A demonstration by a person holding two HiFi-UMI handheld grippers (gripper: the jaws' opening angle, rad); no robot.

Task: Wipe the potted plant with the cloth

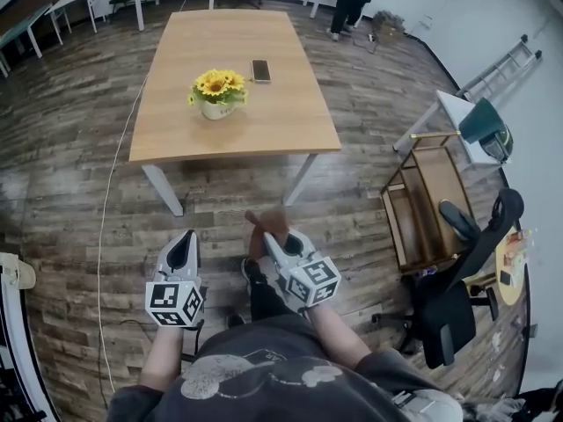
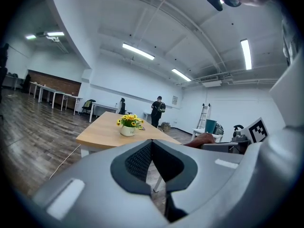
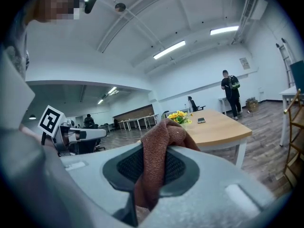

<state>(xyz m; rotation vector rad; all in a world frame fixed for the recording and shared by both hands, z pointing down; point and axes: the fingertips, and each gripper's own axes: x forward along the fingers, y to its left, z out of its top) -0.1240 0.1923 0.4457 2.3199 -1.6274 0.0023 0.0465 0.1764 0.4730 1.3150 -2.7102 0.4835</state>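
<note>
Left gripper (image 1: 183, 246): jaws closed fully together, nothing between them.
Right gripper (image 1: 269, 241): jaws closed on the brown cloth (image 3: 159, 148) — one fold stands up above the pads.
Potted plant (image 1: 216, 93): yellow flowers, white pot, upright on the wooden table (image 1: 281, 117) — at 12 o'clock from both grippers, well apart.
Phone (image 1: 260, 69): at 2 o'clock from the plant, near.

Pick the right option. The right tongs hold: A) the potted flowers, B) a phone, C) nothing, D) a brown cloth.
D: in the right gripper view the right tongs are clamped on a brown cloth bunched up between them.
</note>
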